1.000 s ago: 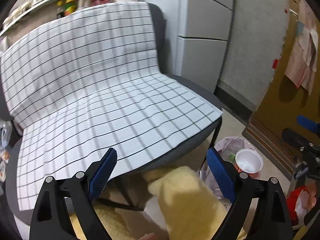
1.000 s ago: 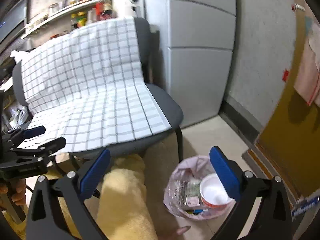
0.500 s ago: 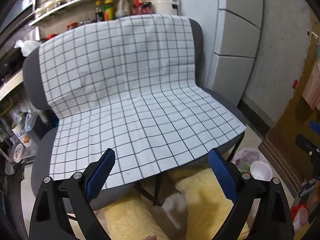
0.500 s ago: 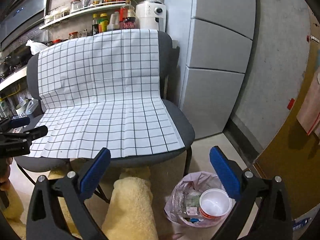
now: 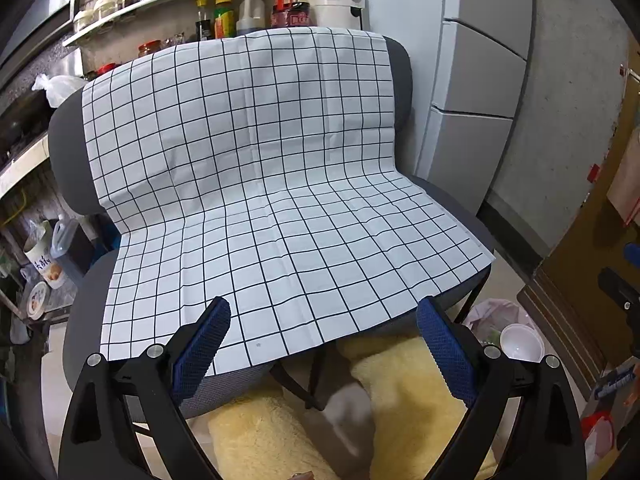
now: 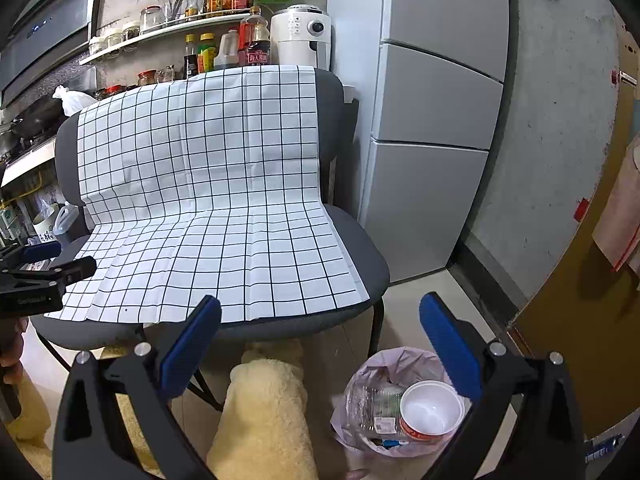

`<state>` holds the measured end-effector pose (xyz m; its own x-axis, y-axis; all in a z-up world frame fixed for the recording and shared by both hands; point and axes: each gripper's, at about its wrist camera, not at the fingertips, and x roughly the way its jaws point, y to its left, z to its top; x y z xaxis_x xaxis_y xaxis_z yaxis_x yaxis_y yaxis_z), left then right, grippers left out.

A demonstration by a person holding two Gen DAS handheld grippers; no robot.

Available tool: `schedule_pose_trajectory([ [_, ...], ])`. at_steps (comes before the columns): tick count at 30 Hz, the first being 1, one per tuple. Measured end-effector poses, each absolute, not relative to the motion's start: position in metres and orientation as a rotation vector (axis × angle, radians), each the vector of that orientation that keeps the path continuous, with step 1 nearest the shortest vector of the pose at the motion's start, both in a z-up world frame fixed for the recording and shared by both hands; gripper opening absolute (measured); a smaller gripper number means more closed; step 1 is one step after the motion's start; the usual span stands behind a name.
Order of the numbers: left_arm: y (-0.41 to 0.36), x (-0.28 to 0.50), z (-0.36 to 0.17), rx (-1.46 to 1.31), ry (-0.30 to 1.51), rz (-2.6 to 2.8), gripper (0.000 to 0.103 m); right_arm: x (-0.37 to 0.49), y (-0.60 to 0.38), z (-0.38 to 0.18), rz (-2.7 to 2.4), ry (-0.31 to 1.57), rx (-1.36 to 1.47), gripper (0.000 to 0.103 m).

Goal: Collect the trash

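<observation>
A small bin lined with a pale pink bag stands on the floor to the right of the chair; it holds a white paper cup with a red band and a crushed clear plastic bottle. The left wrist view shows the same bin and cup at lower right. My left gripper is open and empty above the front edge of the seat. My right gripper is open and empty, up and left of the bin. No loose trash lies on the checked cloth.
A grey chair carries the white checked cloth. Legs in fluffy yellow trousers stand in front of it. A grey fridge stands to the right, a shelf of bottles and jars behind, and a brown door far right.
Both grippers have risen and drawn back from the chair, so the whole backrest and the shelf now show. The bin looks smaller and lower. Both stay open and empty.
</observation>
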<state>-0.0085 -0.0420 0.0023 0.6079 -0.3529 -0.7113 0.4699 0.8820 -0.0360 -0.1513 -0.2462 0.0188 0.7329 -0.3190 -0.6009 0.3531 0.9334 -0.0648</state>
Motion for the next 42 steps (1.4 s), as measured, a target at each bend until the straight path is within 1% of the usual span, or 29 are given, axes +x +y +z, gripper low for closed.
schedule_pose_trajectory([
  [42, -0.039, -0.004, -0.001, 0.145, 0.798, -0.458, 0.093, -0.148, -0.257, 0.008, -0.391, 0.675, 0.081, 0.097],
])
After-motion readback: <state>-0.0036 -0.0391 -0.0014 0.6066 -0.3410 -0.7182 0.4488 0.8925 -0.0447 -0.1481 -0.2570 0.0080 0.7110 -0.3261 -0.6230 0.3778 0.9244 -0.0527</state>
